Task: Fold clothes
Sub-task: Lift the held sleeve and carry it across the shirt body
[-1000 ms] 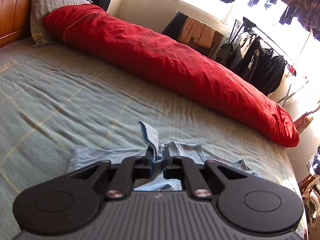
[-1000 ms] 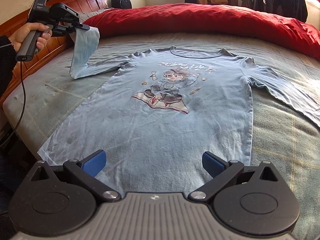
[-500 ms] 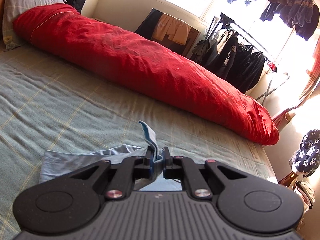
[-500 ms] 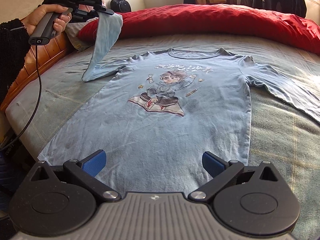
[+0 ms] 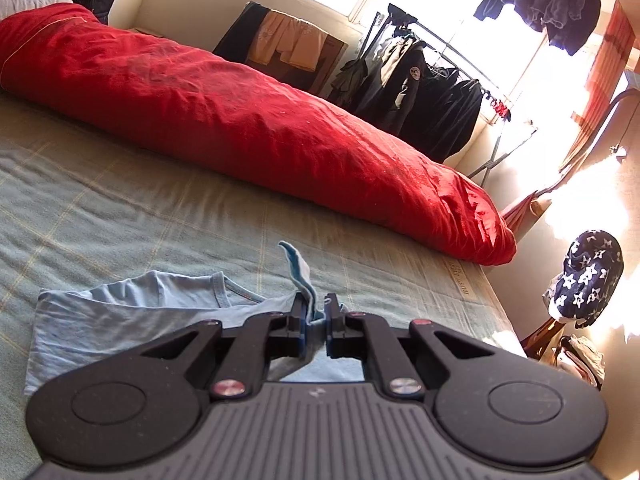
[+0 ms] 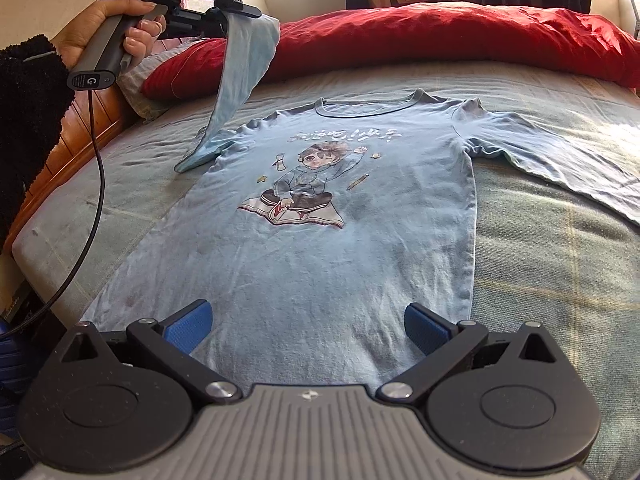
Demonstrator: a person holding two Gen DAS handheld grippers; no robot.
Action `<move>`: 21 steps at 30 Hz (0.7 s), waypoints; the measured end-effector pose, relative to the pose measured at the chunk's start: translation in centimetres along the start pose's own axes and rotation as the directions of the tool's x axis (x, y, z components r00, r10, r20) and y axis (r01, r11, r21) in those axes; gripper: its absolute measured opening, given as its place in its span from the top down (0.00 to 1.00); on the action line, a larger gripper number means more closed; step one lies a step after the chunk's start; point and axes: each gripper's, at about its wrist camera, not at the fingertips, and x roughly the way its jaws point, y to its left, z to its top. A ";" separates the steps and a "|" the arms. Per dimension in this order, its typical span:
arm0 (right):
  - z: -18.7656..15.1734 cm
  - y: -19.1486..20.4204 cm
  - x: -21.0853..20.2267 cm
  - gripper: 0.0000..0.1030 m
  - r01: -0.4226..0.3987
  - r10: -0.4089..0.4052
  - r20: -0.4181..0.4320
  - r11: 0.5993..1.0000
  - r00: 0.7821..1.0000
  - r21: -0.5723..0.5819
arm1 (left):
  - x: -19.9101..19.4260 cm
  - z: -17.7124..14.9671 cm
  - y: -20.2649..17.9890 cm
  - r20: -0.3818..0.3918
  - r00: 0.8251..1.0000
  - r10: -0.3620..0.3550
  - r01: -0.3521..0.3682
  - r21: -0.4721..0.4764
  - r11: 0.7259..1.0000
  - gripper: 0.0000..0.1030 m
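- The bed [image 6: 552, 280], under a grey-green checked cover, fills both views; its near left corner and left edge show in the right wrist view, with a wooden frame [image 6: 80, 136] running along that side.
- A long red duvet roll [image 5: 248, 120] lies along the far side of the bed, well apart from the shirt, with a bare strip of cover between them.
- The light blue shirt [image 6: 320, 248] lies flat, print up, in the middle of the bed, collar toward the duvet. Its hem reaches the near edge, and its right sleeve [image 6: 560, 164] spreads out flat over open cover.
- The left sleeve [image 6: 240, 72] is lifted off the bed and hangs in a taut band from its cuff down to the shoulder.
- The left hand-held gripper [image 5: 316, 320] is closed on that cuff, held up above the shirt's left shoulder by a hand [image 6: 116, 24] in a dark fuzzy cuff.
- The right hand-held gripper [image 6: 306, 326] has its blue pads [image 6: 188, 324] spread wide over the hem, holding nothing.
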 end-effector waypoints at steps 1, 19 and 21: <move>-0.1 -0.1 -0.1 0.00 0.000 0.000 0.001 1.000 1.000 0.005 | 0.0 -0.1 -0.5 -0.001 1.000 -0.011 0.011 0.008 1.000 0.94; -0.8 -0.7 -1.3 0.00 0.017 -0.017 0.006 0.999 1.000 0.038 | -0.1 -6.8 -8.5 -0.129 0.981 -0.142 0.165 0.190 0.968 0.94; -0.9 -0.8 -1.4 0.00 0.021 -0.021 0.005 0.999 1.000 0.040 | -0.1 -7.6 -9.4 -0.136 0.981 -0.139 0.168 0.229 0.959 0.94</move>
